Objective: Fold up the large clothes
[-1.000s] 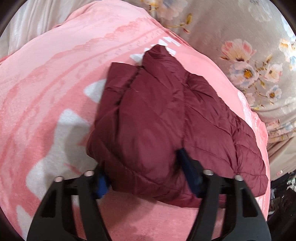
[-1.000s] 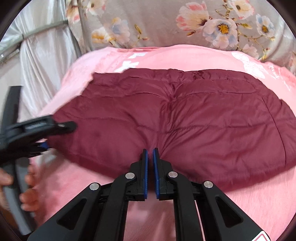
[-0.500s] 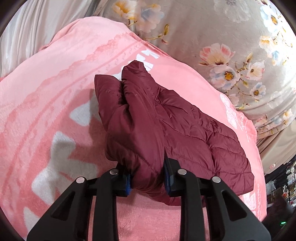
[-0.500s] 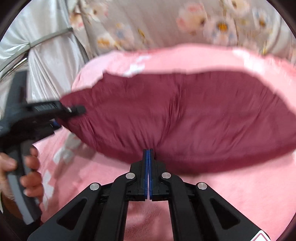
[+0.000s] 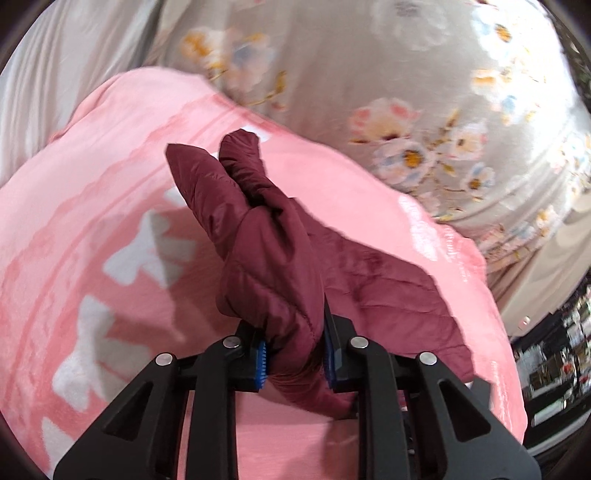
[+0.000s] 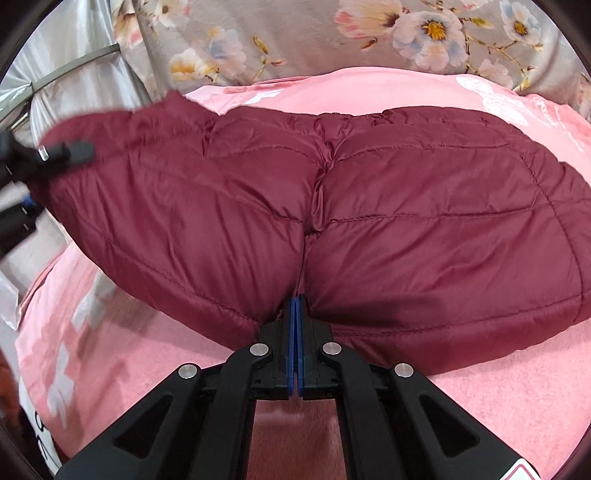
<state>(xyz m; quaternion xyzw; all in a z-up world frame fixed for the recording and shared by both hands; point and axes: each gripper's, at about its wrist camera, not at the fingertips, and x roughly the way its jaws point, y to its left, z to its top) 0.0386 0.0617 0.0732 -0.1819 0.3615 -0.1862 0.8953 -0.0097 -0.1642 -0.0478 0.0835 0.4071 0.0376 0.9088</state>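
Left gripper (image 5: 293,356) closing on a maroon puffer jacket (image 6: 332,221) end bunched between its jaws; right gripper (image 6: 296,332) pinches the near hem fully closed. Mid-fold; next, carry the lifted end across.

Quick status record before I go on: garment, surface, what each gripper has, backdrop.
garment: maroon quilted jacket, puffy, left end lifted off the bed
surface: pink blanket with white shapes
left gripper: jaws closing, a thick bunch of jacket between the pads
right gripper: jaws shut on the jacket's near hem, at the middle seam
backdrop: grey floral fabric behind the blanket
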